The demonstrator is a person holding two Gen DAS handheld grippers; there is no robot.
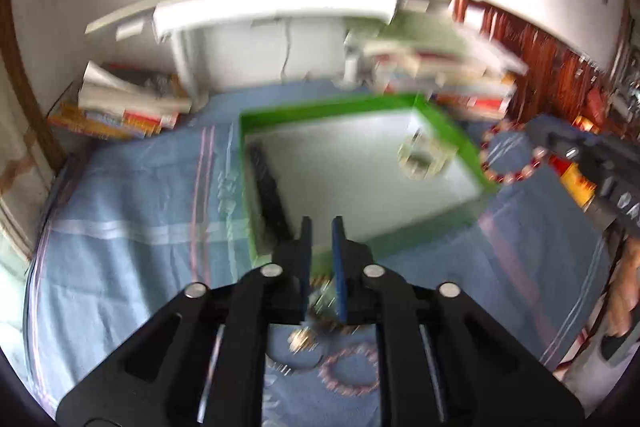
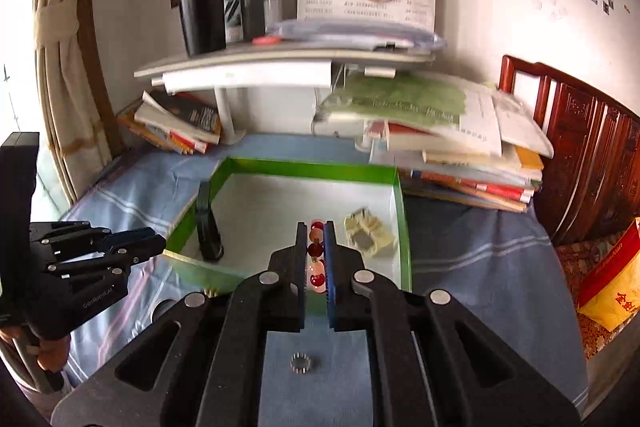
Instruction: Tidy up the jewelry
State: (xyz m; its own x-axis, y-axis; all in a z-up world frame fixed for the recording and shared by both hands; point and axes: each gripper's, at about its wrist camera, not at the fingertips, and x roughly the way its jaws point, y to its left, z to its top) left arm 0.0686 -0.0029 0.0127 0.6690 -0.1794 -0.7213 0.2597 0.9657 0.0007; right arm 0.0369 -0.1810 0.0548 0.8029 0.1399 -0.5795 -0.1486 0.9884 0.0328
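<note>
A green-walled box [image 1: 340, 107] with a white floor lies on the blue cloth; it also shows in the right wrist view [image 2: 312, 169]. My right gripper [image 2: 316, 227] is shut on a red and pink bead bracelet [image 2: 315, 250] above the box's near edge; the bracelet also shows in the left wrist view [image 1: 510, 157]. My left gripper [image 1: 322, 223] hovers near the box's front edge; something glittery [image 1: 322, 297] sits between its fingers, blurred. A pink bead bracelet [image 1: 352, 369] and a small ring [image 2: 301, 363] lie on the cloth.
Inside the box lie a black comb-like piece [image 2: 208, 227] and a pale folded item [image 2: 370, 233]. Stacked books [image 2: 460, 155] stand behind the box, with a shelf [image 2: 280, 61] holding a black tumbler [image 2: 200, 11]. A wooden bed frame [image 2: 592, 155] is at right.
</note>
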